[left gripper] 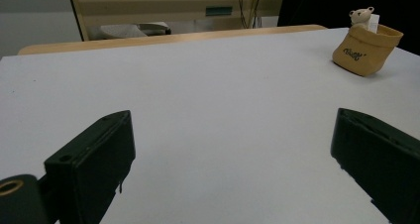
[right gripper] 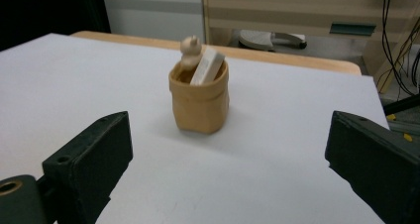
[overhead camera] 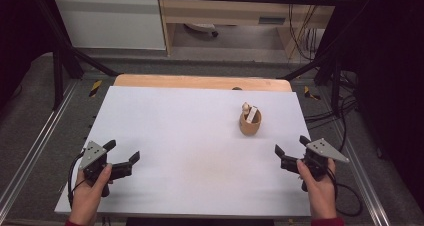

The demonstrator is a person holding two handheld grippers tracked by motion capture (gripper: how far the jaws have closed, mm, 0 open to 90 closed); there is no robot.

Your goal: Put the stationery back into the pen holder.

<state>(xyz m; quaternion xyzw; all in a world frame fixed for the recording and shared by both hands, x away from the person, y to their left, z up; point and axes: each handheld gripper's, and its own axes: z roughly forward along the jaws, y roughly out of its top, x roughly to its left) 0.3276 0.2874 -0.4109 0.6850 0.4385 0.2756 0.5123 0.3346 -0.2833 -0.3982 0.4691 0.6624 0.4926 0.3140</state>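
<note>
A small tan pouch [overhead camera: 250,122] stands upright on the white table [overhead camera: 190,146], right of the middle, with a little bear figure [overhead camera: 245,107] and a white box [overhead camera: 252,113] sticking out of its top. The pouch [left gripper: 365,51] is far off at the upper right in the left gripper view, and the pouch [right gripper: 199,101] sits straight ahead in the right gripper view. My left gripper [overhead camera: 122,153] rests open near the front left edge with nothing between its jaws. My right gripper [overhead camera: 292,145] is open at the front right, a short way from the pouch.
A bare wooden strip [overhead camera: 202,82] runs along the table's far edge. Metal frame rails [overhead camera: 30,151] flank both sides, and cables [overhead camera: 345,111] lie on the floor at the right. Cabinets [overhead camera: 110,21] stand beyond the table.
</note>
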